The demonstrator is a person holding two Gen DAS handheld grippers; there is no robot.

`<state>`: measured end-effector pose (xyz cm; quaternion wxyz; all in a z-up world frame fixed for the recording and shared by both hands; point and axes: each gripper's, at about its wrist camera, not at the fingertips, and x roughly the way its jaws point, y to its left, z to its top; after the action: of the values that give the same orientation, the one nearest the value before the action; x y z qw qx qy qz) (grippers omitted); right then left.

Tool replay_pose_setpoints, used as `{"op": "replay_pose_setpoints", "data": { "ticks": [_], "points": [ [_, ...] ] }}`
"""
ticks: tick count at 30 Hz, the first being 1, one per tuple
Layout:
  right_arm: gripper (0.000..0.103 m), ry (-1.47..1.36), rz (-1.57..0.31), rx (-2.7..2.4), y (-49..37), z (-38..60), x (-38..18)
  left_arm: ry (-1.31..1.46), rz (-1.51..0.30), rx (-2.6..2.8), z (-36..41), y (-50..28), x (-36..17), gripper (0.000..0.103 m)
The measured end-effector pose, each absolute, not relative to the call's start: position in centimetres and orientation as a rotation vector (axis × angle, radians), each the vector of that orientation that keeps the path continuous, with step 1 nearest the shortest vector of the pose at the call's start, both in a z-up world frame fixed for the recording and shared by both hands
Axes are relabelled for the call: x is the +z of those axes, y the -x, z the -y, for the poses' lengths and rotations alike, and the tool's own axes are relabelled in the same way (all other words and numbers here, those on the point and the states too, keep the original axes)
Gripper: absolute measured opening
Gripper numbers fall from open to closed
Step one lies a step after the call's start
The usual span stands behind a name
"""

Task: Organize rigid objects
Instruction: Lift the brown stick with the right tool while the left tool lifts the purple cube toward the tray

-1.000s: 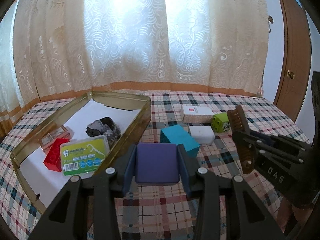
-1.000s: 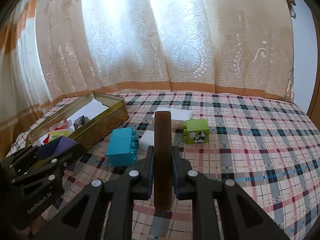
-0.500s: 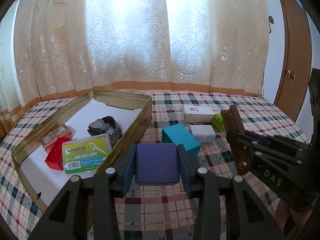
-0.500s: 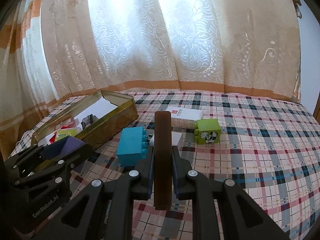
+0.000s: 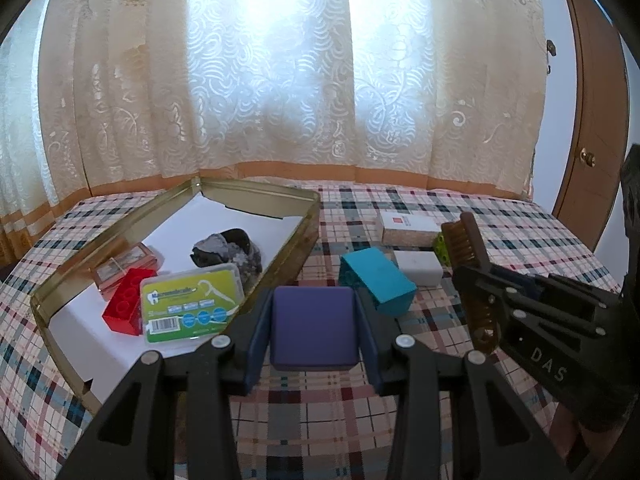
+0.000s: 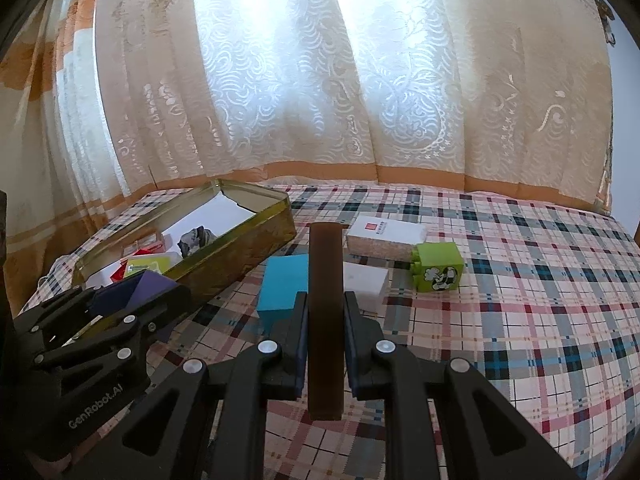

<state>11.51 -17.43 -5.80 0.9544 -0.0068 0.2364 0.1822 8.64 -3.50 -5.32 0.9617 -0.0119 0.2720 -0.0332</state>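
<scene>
Left gripper (image 5: 314,328) clamping purple block (image 5: 313,326) between pads, hovering beside gold tin (image 5: 308,236). Right gripper (image 6: 325,326) squeezing shut on brown brush (image 6: 325,320), bristles facing sideways. Teal block (image 5: 376,280), white block (image 5: 418,267), green block (image 6: 438,267), white box (image 6: 386,236) lying on plaid cloth (image 6: 520,300).

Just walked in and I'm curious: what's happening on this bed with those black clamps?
A person is tidying small things into a gold tin. The left gripper holds a purple block; the right gripper grips a brown brush. A floss box and red brick lie in the tin; a teal block and green cube wait outside.
</scene>
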Motion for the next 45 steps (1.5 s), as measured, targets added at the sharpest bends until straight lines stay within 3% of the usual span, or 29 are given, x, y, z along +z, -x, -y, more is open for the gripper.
{"op": "replay_pose_setpoints", "data": {
  "ticks": [45],
  "points": [
    [0.017,0.059,-0.451,0.492,-10.6,13.4,-4.4,0.063,-0.481,-0.008,-0.6,-6.1,-4.3,0.039]
  ]
}}
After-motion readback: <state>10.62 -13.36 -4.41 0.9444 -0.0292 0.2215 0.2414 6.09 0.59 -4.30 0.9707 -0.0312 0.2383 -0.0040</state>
